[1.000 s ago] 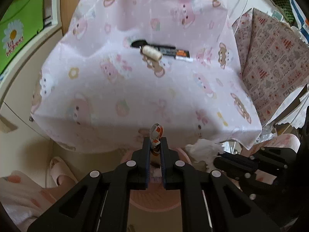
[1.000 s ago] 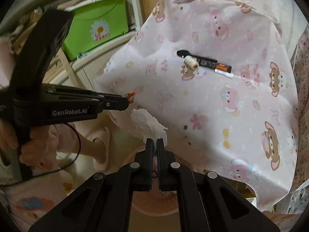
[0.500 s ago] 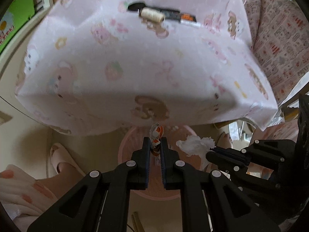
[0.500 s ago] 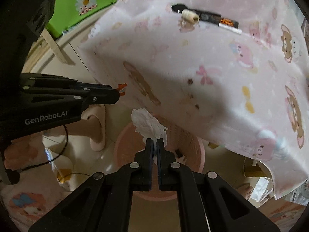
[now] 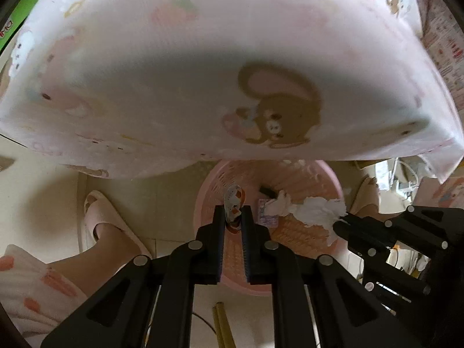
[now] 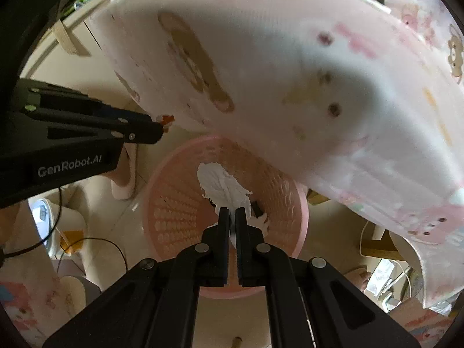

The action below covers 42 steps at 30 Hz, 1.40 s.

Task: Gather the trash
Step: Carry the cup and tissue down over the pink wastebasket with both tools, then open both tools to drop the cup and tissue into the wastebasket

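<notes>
Left wrist view: the left tool (image 5: 233, 217) pinches a small orange-and-white wrapper (image 5: 234, 200) above the pink basket (image 5: 319, 171) on the floor, under the worktop's hanging cloth (image 5: 174, 72). The right tool (image 6: 232, 217), pressed together on a crumpled white tissue (image 6: 220, 184), hangs over the same basket. Some scraps already lie inside. Both pieces are gathered but not yet dropped; letting go looks like the remaining step.

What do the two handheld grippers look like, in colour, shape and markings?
Both the left gripper and the right gripper are matte black, with triangular cut-outs in their linkages, round silver rivets and narrow straight jaws. The left gripper's side carries white lettering, GenRobot.AI, seen in the right wrist view.
</notes>
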Tool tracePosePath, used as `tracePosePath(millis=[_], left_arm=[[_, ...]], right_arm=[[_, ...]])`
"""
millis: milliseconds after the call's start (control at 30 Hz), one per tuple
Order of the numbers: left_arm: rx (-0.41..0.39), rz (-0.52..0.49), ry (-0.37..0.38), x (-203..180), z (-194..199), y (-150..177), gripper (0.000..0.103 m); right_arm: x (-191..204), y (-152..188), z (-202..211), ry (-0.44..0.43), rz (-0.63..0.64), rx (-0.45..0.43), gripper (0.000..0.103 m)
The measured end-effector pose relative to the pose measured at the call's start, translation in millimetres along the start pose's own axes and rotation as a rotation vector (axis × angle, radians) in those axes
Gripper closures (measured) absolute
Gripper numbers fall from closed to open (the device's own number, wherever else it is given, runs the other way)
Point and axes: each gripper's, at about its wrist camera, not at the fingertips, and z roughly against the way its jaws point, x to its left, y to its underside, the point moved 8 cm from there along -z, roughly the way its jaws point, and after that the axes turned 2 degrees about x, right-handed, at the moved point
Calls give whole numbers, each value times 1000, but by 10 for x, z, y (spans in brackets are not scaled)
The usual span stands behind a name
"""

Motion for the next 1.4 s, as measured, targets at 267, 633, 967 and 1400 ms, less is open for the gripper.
tracePosePath(millis=[267, 633, 967, 1400], left_arm=[[45, -30, -15, -61, -145, 49, 89], [17, -16, 12, -78, -65, 7, 66], [-44, 4, -34, -13, 80, -64, 44], [-289, -60, -99, -13, 754, -167, 30]], right_arm=[[-31, 70, -227, 19, 13, 82, 98], [-182, 142, -284, 37, -47, 125, 89], [-251, 58, -110, 59, -56, 58, 46], [-261, -105, 521, 105, -47, -136, 46]])
